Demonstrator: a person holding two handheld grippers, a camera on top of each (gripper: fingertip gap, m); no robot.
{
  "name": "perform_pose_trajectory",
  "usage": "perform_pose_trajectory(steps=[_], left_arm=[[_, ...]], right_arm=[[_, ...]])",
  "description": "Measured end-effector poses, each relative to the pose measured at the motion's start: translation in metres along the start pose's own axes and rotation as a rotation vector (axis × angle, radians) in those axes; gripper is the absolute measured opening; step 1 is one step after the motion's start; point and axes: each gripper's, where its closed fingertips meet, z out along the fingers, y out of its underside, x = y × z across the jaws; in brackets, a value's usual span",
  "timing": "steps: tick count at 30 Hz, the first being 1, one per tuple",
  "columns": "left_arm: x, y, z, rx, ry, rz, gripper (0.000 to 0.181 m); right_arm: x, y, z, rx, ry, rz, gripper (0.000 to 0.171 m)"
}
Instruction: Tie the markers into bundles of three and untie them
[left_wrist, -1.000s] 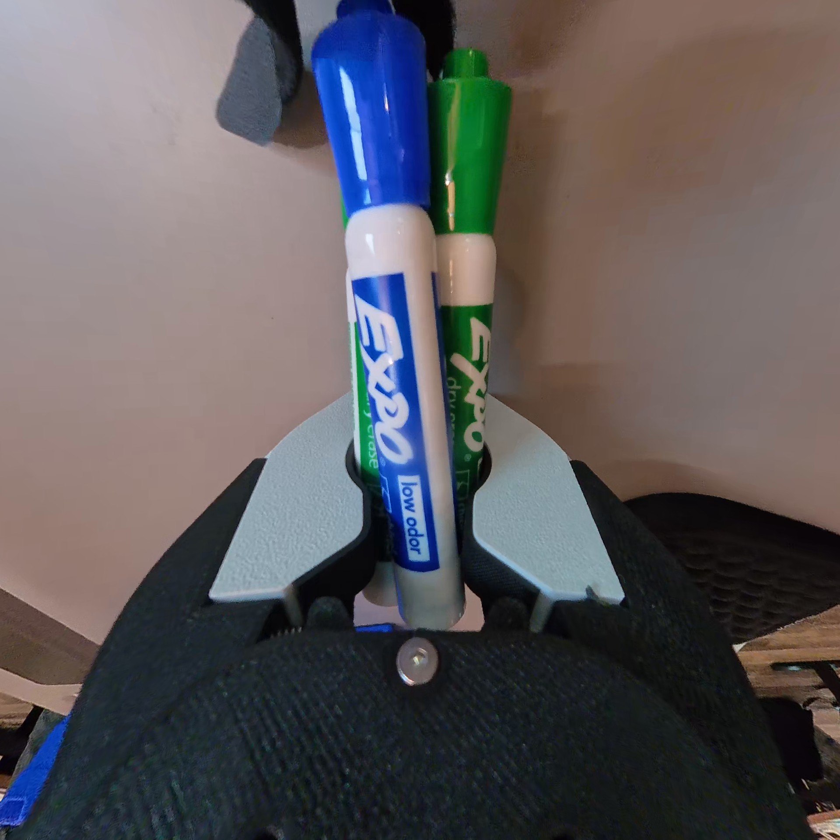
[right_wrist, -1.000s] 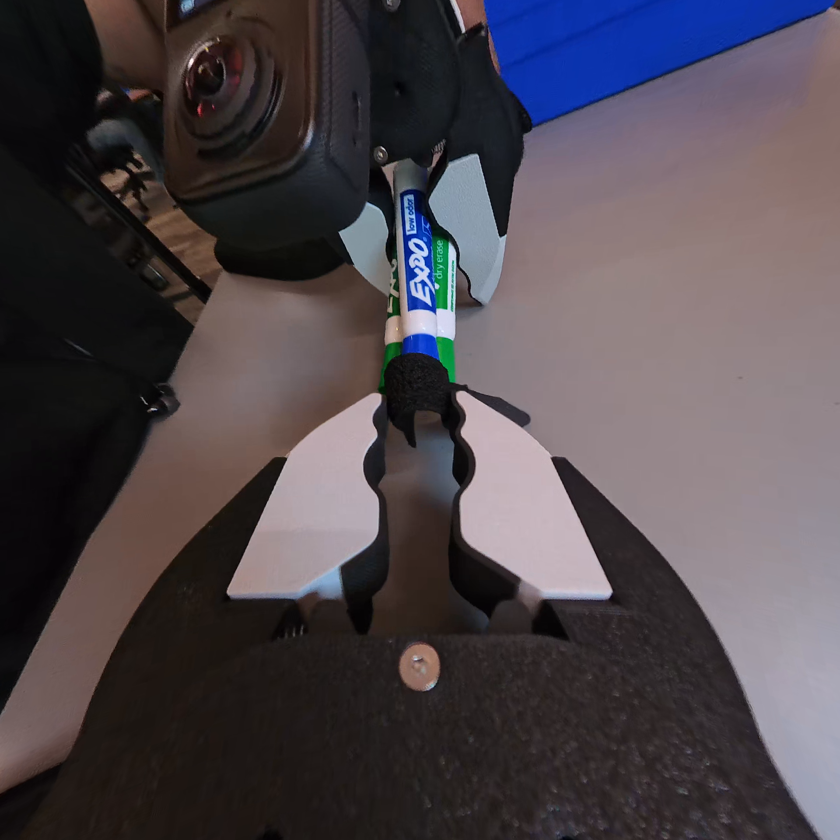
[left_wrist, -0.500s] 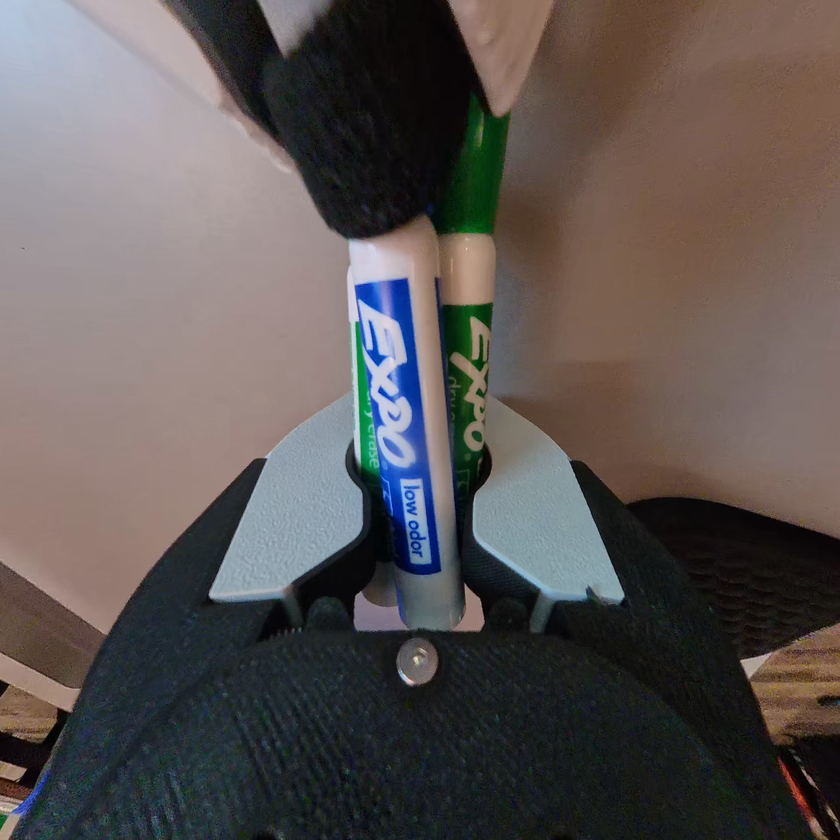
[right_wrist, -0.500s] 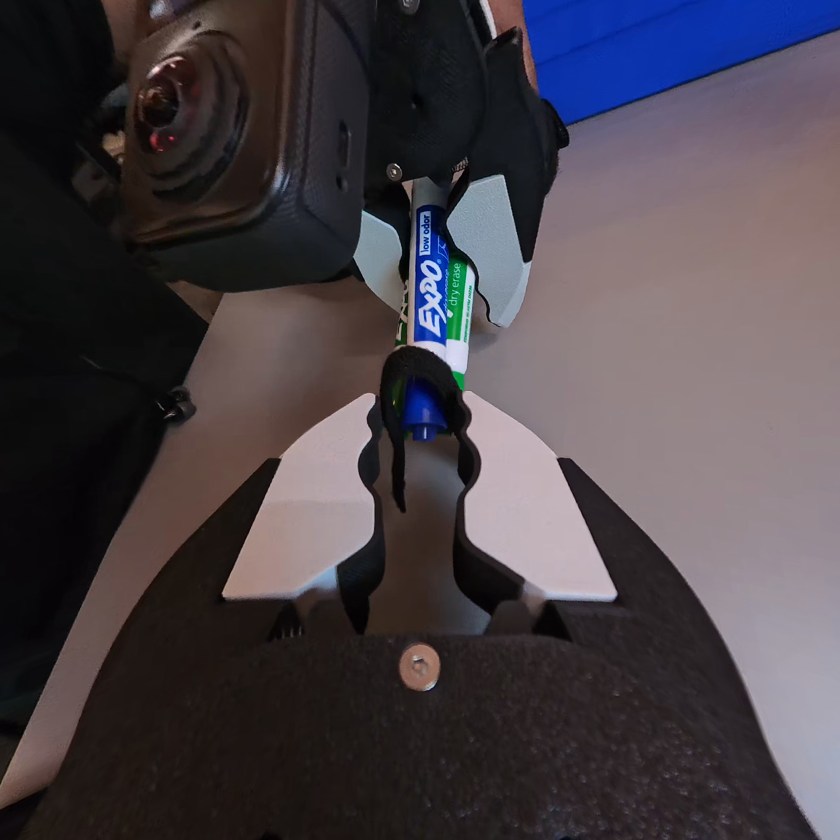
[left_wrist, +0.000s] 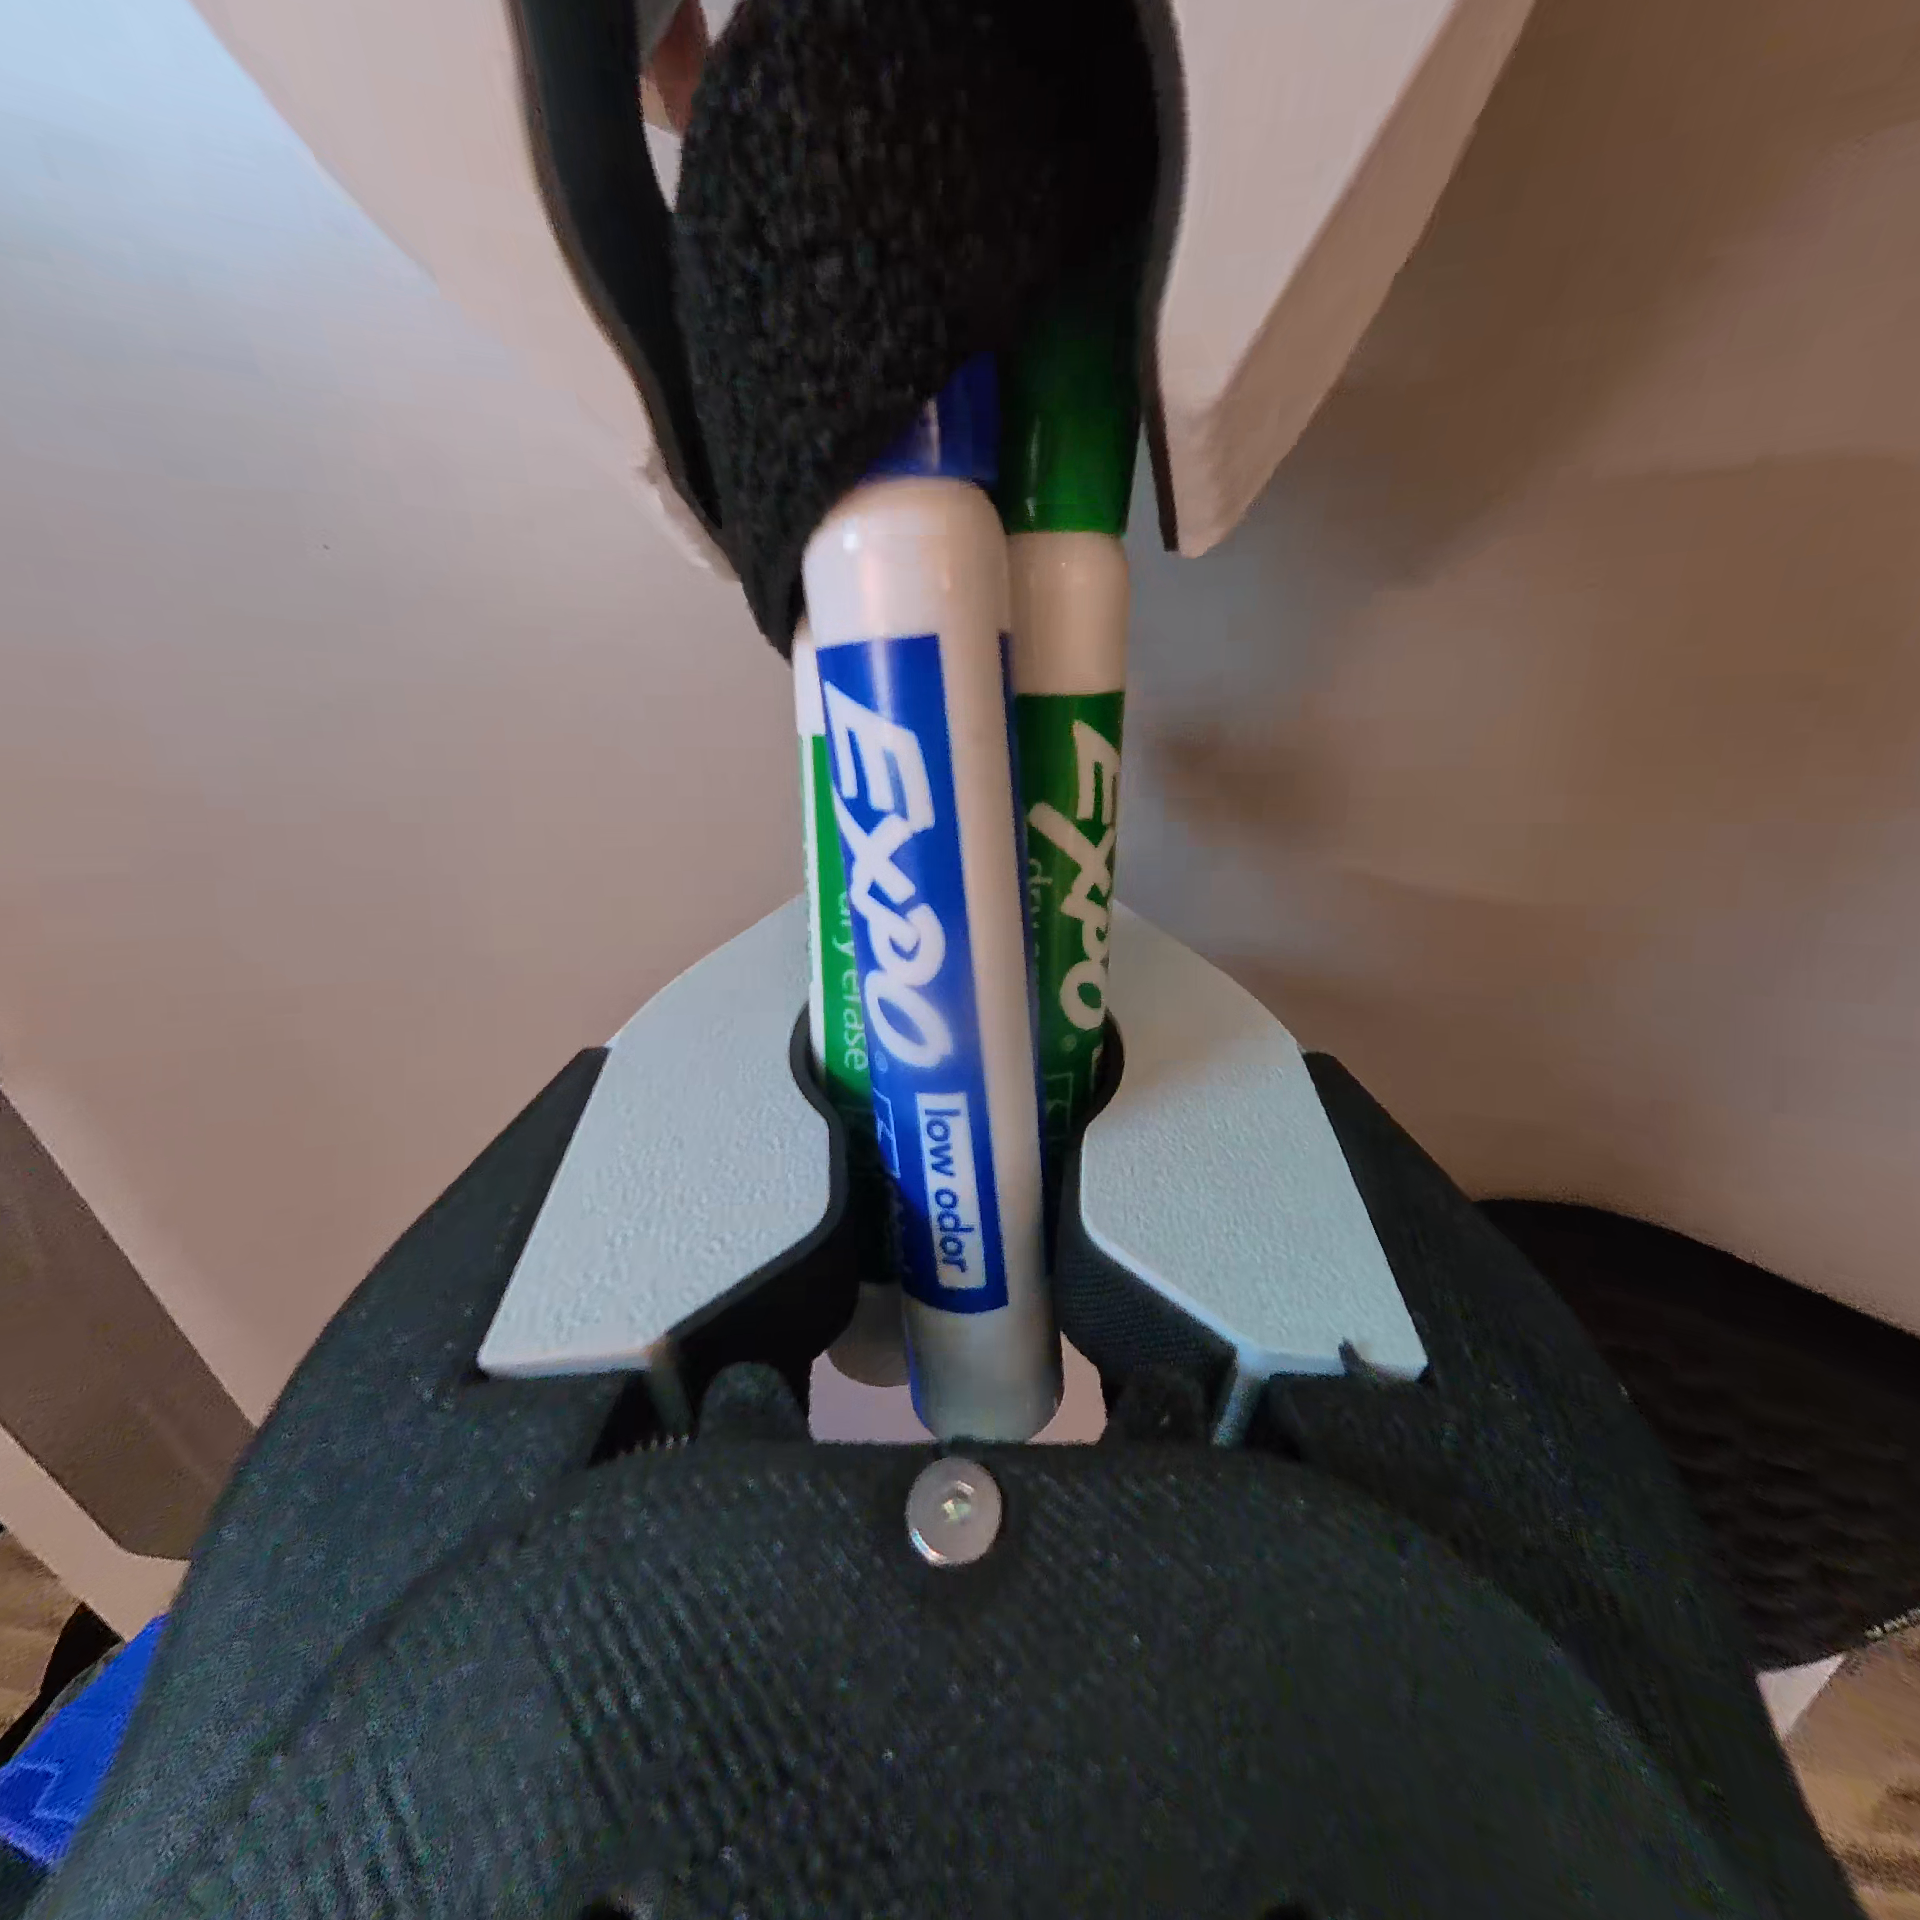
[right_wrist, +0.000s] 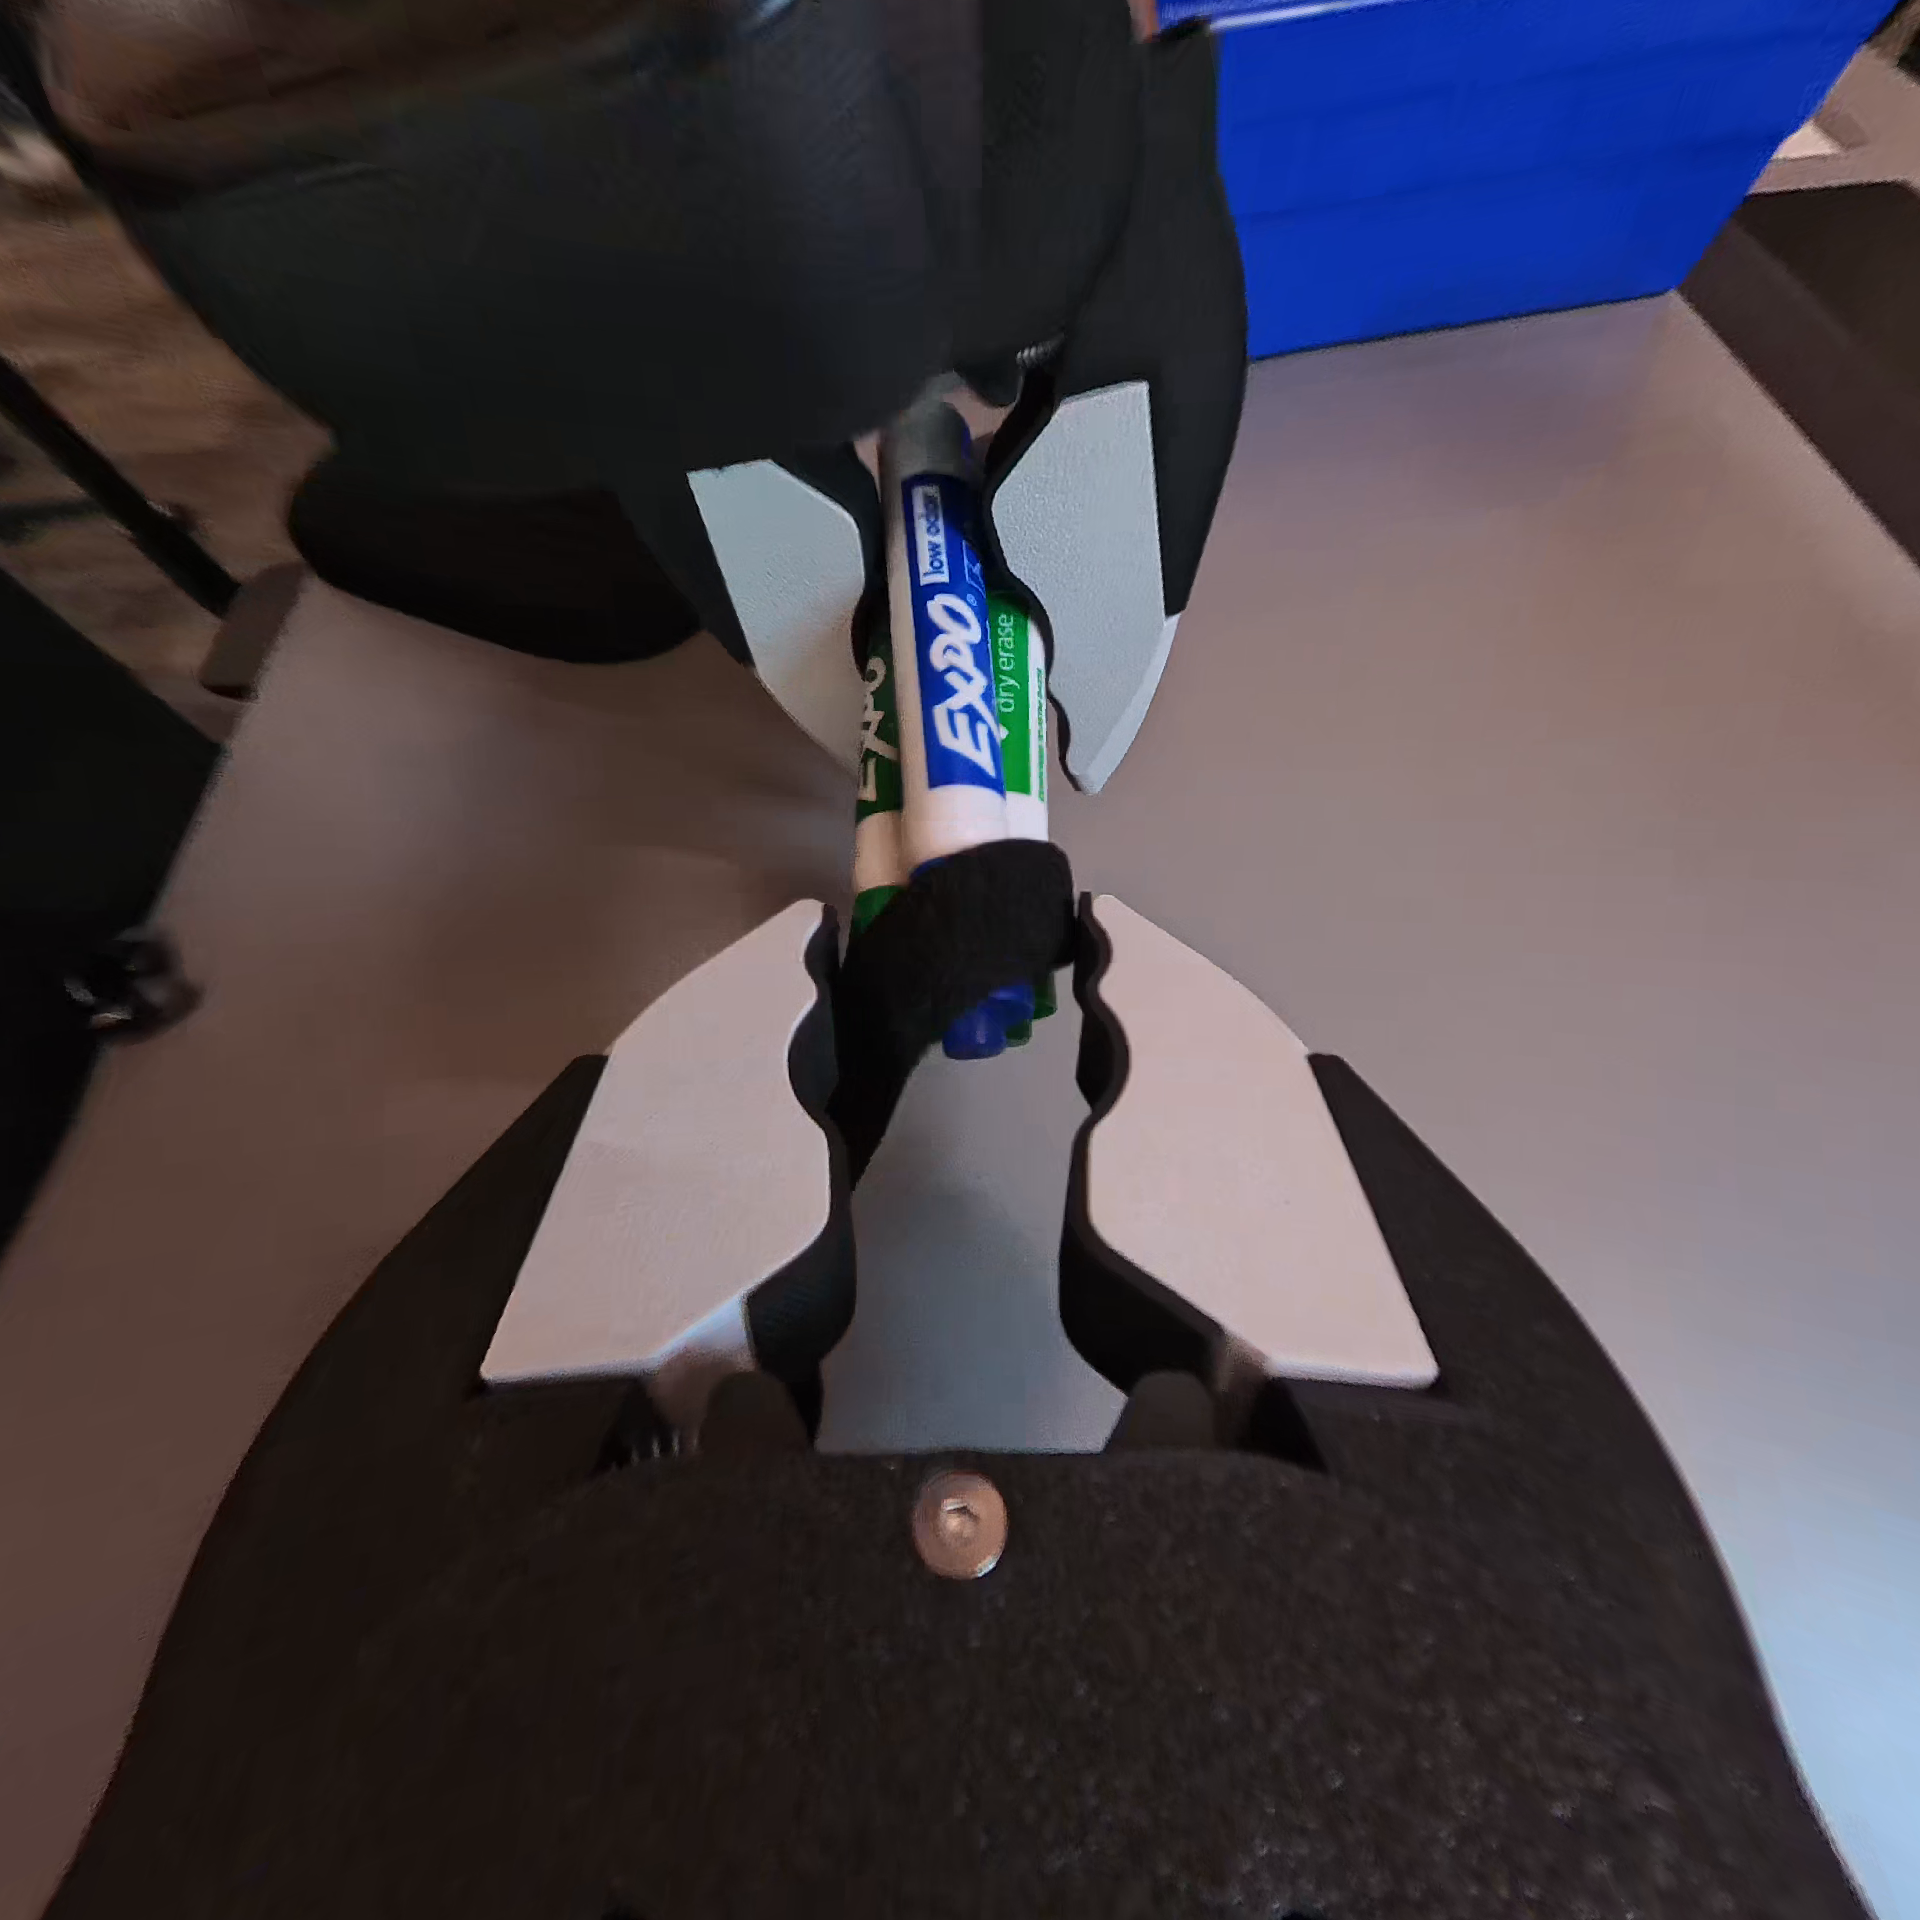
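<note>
Three markers form a bundle: one blue marker (left_wrist: 925, 935) on top and two green markers (left_wrist: 1070, 831) beside and under it. My left gripper (left_wrist: 961, 935) is shut on their barrel ends. A black strap loop (left_wrist: 883, 260) sits over the cap ends. My right gripper (right_wrist: 951, 925) is shut on the strap loop (right_wrist: 966, 914), with the blue cap tip poking out behind it. The strap's tail runs down along the inner side of the right gripper's left finger. In the right wrist view the left gripper (right_wrist: 956, 764) faces me and holds the blue marker (right_wrist: 945, 707).
The grey table (right_wrist: 1455, 831) lies under both grippers. A blue bin (right_wrist: 1507, 156) stands at its far edge. A black office chair (left_wrist: 1662, 1455) sits beyond the table edge. The left gripper's black body fills the upper left of the right wrist view. One gripper's finger ends stand about 7 cm off the other's.
The strap loop has gone from beyond the cap tips to over the caps, close to the white barrels. The two grippers have come closer together. The left grip is unchanged.
</note>
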Motion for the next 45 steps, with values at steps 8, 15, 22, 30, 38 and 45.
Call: perform_pose_trajectory(steps=[8,15,22,30,38,45], left_arm=[[-0.006,-0.011,-0.009,0.105,-0.053,-0.061,0.043],[-0.006,-0.009,-0.013,0.131,-0.067,-0.075,0.043],[-0.001,-0.007,-0.020,0.155,-0.062,-0.071,0.043],[0.013,-0.008,-0.023,0.123,-0.030,-0.032,0.043],[0.017,-0.016,-0.031,0.157,-0.026,-0.006,0.043],[0.027,-0.020,-0.037,0.193,0.046,0.021,0.043]], right_arm=[[0.011,-0.018,0.007,-0.012,0.280,-0.178,0.053],[0.005,-0.026,0.008,-0.058,0.317,-0.322,0.061],[-0.012,-0.036,0.003,0.045,0.159,-0.406,0.063],[-0.018,-0.035,0.007,0.051,0.116,-0.478,0.057],[-0.024,-0.043,0.008,0.199,0.105,-0.392,0.052],[-0.034,-0.047,0.005,0.256,0.096,-0.455,0.051]])
